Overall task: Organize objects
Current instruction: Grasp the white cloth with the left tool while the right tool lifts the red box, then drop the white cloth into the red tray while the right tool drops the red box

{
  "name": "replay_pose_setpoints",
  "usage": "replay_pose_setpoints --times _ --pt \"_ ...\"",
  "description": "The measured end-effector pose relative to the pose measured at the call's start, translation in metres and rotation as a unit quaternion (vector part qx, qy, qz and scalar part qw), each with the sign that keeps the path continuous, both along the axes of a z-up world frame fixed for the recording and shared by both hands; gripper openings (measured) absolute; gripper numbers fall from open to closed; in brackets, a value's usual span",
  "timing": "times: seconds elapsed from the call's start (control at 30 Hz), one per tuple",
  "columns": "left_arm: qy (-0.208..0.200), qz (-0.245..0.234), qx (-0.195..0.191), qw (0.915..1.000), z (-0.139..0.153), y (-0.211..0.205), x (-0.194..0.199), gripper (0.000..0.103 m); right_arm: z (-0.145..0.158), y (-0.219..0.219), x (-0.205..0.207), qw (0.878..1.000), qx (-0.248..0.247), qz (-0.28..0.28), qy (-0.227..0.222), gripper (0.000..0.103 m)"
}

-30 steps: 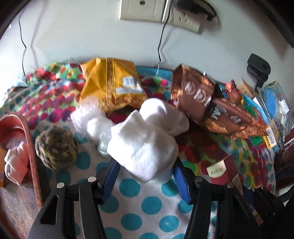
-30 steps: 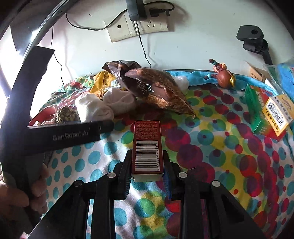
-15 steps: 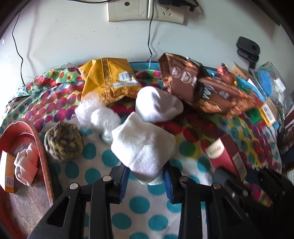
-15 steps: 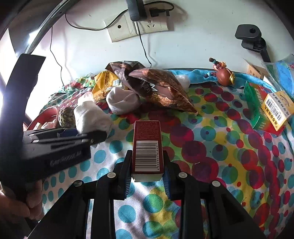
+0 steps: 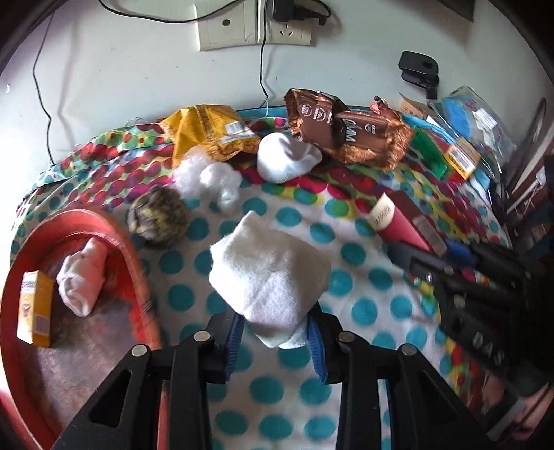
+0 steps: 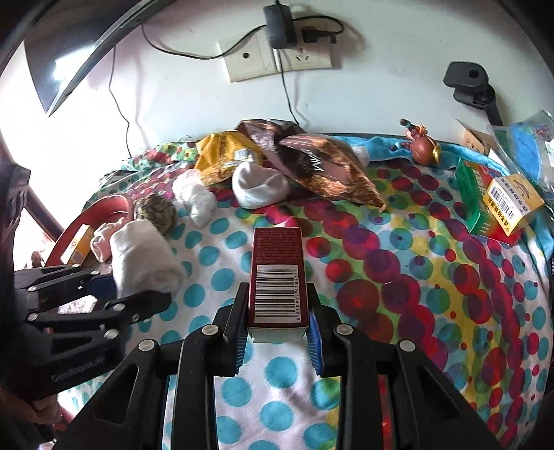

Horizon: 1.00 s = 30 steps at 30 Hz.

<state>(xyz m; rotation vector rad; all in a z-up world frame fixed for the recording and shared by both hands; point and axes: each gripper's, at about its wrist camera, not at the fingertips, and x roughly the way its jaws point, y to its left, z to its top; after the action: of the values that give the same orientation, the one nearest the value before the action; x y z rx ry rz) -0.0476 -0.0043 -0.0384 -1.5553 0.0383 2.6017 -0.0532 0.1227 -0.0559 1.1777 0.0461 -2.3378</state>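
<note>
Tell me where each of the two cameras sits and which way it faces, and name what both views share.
Left wrist: sits on the left gripper, looking forward over its fingers, which clamp a folded white towel, toward the wall outlets; the right gripper shows at right.
Right wrist: sits on the right gripper, looking over its fingers, which clamp a dark red box, toward the same wall; the left gripper shows at left.
Shared: the dotted cloth, red basin, brown snack bag, yellow bag.
</note>
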Motion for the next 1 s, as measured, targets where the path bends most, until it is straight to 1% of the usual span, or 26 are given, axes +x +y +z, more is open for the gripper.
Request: replay_pose_setpoints --times 0.17,0.3,0.5,0.7,0.8,1.0 --pt "0.004 0.008 0.004 1.0000 0.009 -0.024 0.026 0.034 0.010 -0.024 0.016 1.000 0.003 0.018 0.009 0.027" --pt "0.004 0.016 0.006 0.9998 0.011 -0.045 0.043 0.034 0.023 -0.050 0.031 0.999 0.006 0.044 0.022 0.027" --pt "0.001 0.028 0.038 0.9989 0.015 -0.081 0.062 0.034 0.037 -0.093 0.054 0.996 0.009 0.085 0.040 0.027" --pt "0.026 0.039 0.036 0.9982 0.032 -0.104 0.082 0.033 0.040 -0.126 0.065 0.992 0.015 0.114 0.046 0.027" --pt "0.040 0.053 0.027 0.9974 0.040 -0.121 0.088 0.033 0.040 -0.140 0.068 0.991 0.018 0.127 0.045 0.027" --pt "0.038 0.097 0.027 0.9942 0.037 -0.163 0.087 0.033 0.033 -0.164 0.074 0.988 0.024 0.151 0.037 0.027"
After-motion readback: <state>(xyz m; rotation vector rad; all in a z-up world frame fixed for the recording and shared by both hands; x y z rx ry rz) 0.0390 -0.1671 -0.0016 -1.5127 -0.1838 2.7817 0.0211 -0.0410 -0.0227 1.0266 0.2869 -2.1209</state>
